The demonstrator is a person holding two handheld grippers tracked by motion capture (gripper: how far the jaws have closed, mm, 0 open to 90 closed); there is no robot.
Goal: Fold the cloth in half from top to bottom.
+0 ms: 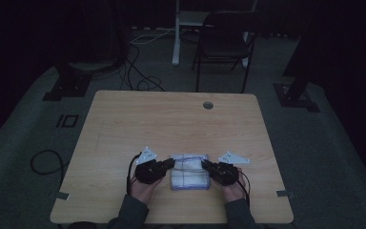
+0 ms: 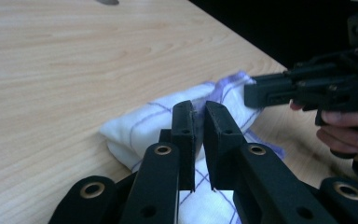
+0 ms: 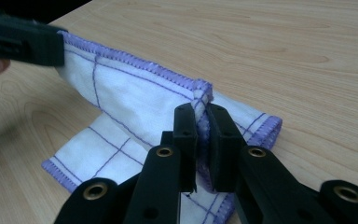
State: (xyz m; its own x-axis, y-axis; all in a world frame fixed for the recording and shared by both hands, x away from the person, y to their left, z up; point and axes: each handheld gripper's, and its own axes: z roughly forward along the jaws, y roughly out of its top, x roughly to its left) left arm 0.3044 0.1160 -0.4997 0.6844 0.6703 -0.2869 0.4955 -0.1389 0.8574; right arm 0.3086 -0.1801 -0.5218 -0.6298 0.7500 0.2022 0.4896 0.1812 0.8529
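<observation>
While my right gripper (image 3: 201,120) pinches the hemmed edge of the cloth (image 3: 135,93) between nearly closed jaws, the fabric rises in a small ridge from the pads, so I judge this grip firm enough to lift and carry a fold. From that pinch the cloth runs away across to my left gripper (image 3: 23,42), which I see from here clamped on the far corner; holding both ends of one edge keeps it taut and straight, which a neat fold needs.

Seen along my left gripper (image 2: 199,122), its jaws stand narrow with a slim gap, and the cloth (image 2: 149,123) lies just beyond and under the tips. In that view I cannot tell how much fabric the pads still press, though the right gripper view shows the corner caught.

From above, both grippers (image 1: 169,164) (image 1: 207,165) face each other across the cloth (image 1: 189,177), which lies bunched in layers between them on the table (image 1: 171,119), near my edge. Keeping it close lets my hands work with short reach.
</observation>
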